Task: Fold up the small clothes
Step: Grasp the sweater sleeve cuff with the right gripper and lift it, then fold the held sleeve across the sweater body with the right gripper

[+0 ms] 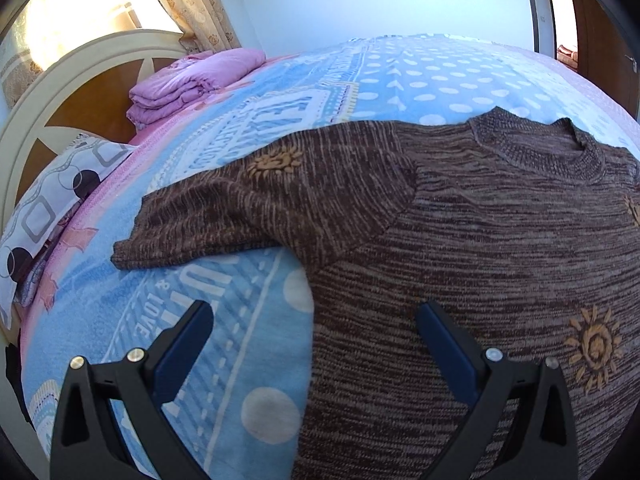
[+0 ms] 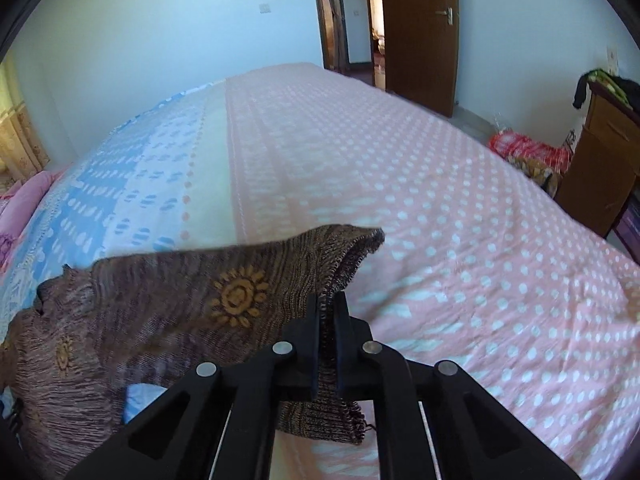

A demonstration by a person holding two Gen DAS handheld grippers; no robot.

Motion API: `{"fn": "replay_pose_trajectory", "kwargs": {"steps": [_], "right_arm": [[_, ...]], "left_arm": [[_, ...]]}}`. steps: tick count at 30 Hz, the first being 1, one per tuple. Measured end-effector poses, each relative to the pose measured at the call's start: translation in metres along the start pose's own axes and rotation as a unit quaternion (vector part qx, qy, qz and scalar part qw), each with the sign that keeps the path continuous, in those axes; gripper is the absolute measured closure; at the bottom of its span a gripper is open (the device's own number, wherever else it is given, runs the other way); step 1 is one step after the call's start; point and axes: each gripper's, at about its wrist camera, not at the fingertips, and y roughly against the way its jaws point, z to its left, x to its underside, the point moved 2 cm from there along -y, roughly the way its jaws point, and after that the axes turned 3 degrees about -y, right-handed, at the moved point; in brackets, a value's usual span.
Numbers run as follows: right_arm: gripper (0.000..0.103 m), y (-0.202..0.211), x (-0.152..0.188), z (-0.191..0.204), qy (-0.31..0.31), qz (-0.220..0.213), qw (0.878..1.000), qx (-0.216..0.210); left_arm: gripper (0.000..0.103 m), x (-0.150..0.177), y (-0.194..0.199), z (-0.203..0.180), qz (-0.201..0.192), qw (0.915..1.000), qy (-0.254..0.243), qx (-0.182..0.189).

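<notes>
Nearest the right wrist camera, the right gripper (image 2: 328, 312) has its tongs clamped together on the cuff of the brown knit sweater (image 2: 160, 312), and that sleeve rises off the blanket (image 2: 440, 200) in a sagging ridge. The step in hand looks like folding this sleeve in over the body. To do it well, the person should keep the pinch firm, carry the cuff low across the chest so the knit does not drag the body out of square, and lay it flat before letting go.

In the left wrist view the left gripper (image 1: 312, 316) hovers with its tongs wide apart, straddling the sweater's side edge and holding nothing; it could pin that edge as an anchor.

The sweater (image 1: 460, 260) lies flat, front up, on the bed. Its long axis runs hem to collar (image 1: 536, 144), the collar pointing away from the camera; the other sleeve (image 1: 248, 208) stretches leftward toward the pillow (image 1: 52, 216) and folded pink bedding (image 1: 192, 80).
</notes>
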Motion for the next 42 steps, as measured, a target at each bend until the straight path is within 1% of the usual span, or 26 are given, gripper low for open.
{"fn": "replay_pose_trajectory", "kwargs": {"steps": [7, 12, 20, 25, 29, 32, 37, 39, 41, 42], "right_arm": [[0.098, 0.04, -0.032, 0.036, 0.025, -0.032, 0.999, -0.029], [0.098, 0.061, -0.046, 0.079, 0.051, -0.038, 0.997, -0.054], [0.098, 0.093, -0.044, 0.151, 0.104, -0.042, 0.989, -0.095], [0.098, 0.098, -0.035, 0.193, 0.135, -0.038, 0.983, -0.115], [0.098, 0.094, -0.022, 0.229, 0.151, -0.026, 0.979, -0.134], [0.098, 0.082, -0.005, 0.255, 0.158, -0.012, 0.976, -0.147], [0.098, 0.053, 0.038, 0.307, 0.163, 0.022, 0.97, -0.177], [0.098, 0.037, 0.06, 0.327, 0.166, 0.028, 0.969, -0.179], [0.098, 0.015, 0.081, 0.34, 0.149, 0.051, 0.968, -0.193], [0.097, 0.005, 0.092, 0.346, 0.139, 0.064, 0.966, -0.209]], "left_arm": [[0.0, 0.001, -0.004, 0.002, 0.007, 0.9999, 0.014, 0.007], [0.0, 0.002, -0.005, 0.003, 0.006, 0.9997, 0.019, 0.011], [0.0, 0.003, -0.007, 0.006, 0.006, 0.9991, 0.032, 0.026], [0.0, 0.004, -0.008, 0.008, 0.006, 0.9987, 0.039, 0.032], [0.0, 0.004, -0.009, 0.009, 0.007, 0.9982, 0.045, 0.038], [0.0, 0.005, -0.01, 0.01, 0.006, 0.998, 0.048, 0.04], [0.0, 0.005, -0.011, 0.011, 0.01, 0.9979, 0.047, 0.042], [0.0, 0.006, -0.011, 0.012, 0.01, 0.9977, 0.05, 0.044], [0.0, 0.006, -0.012, 0.013, 0.011, 0.9975, 0.055, 0.043], [0.0, 0.006, -0.012, 0.014, 0.012, 0.9974, 0.056, 0.043]]}}
